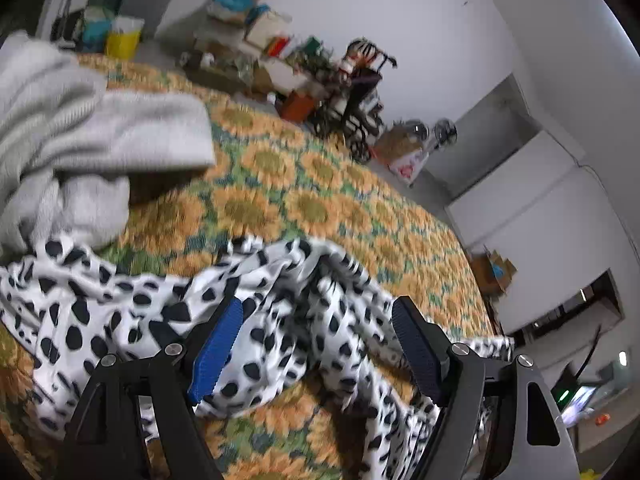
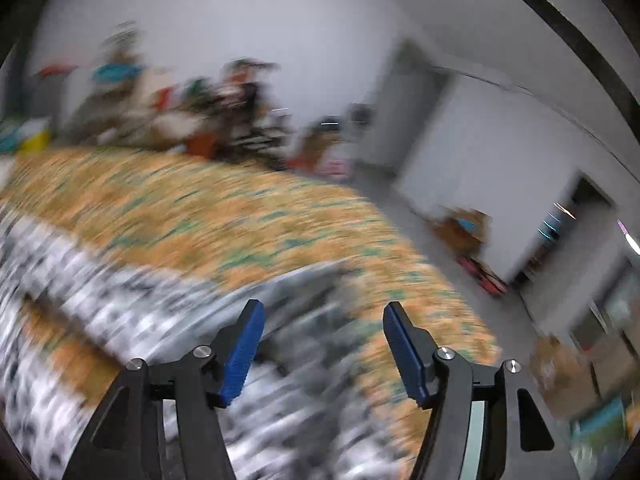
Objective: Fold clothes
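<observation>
A white garment with black spots (image 1: 280, 320) lies crumpled across the near side of a bed covered in a sunflower-print spread (image 1: 304, 200). My left gripper (image 1: 318, 312) hovers just above it, open, with nothing between its blue pads. In the right wrist view the same spotted garment (image 2: 132, 312) is heavily blurred by motion, lying at the lower left. My right gripper (image 2: 324, 314) is open over its right part, holding nothing.
A pile of white knitted cloth (image 1: 80, 120) sits on the bed at the left. Beyond the bed stand cluttered shelves, a wheeled cart (image 1: 360, 96), boxes and fans along a white wall. The bed's right edge (image 1: 476, 280) drops to a grey floor.
</observation>
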